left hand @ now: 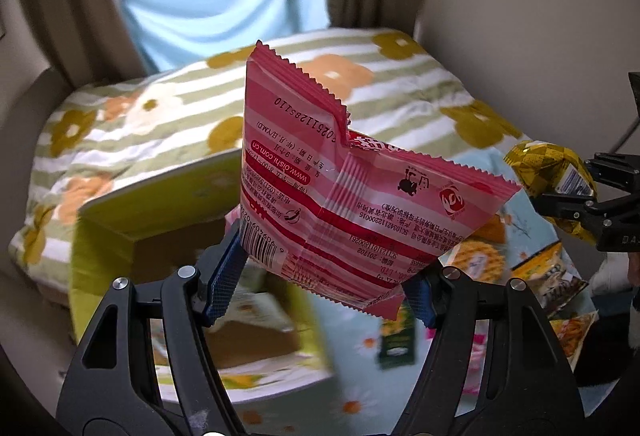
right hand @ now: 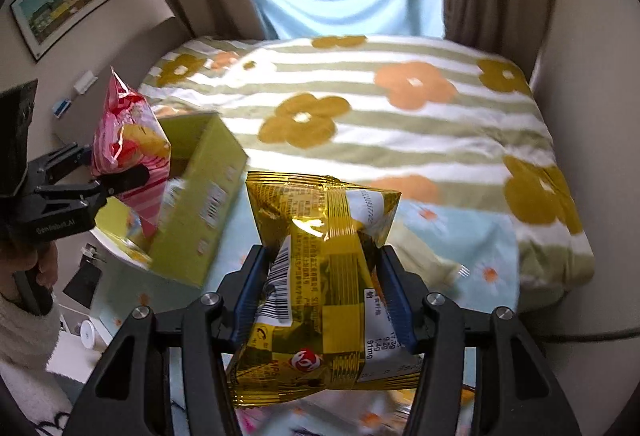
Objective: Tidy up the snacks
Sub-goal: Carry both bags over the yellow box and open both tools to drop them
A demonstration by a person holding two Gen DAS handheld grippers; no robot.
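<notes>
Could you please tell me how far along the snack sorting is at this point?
Done: nothing clearly; what the green box holds is too blurred to tell. In hand: the left gripper is shut on a pink snack bag, and the right gripper is shut on a gold snack bag, both lifted above the bed. Left: several packets lie loose on the floral sheet.

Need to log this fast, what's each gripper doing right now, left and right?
Left gripper: closed on the pink snack bag.
Right gripper: closed on the gold snack bag.
</notes>
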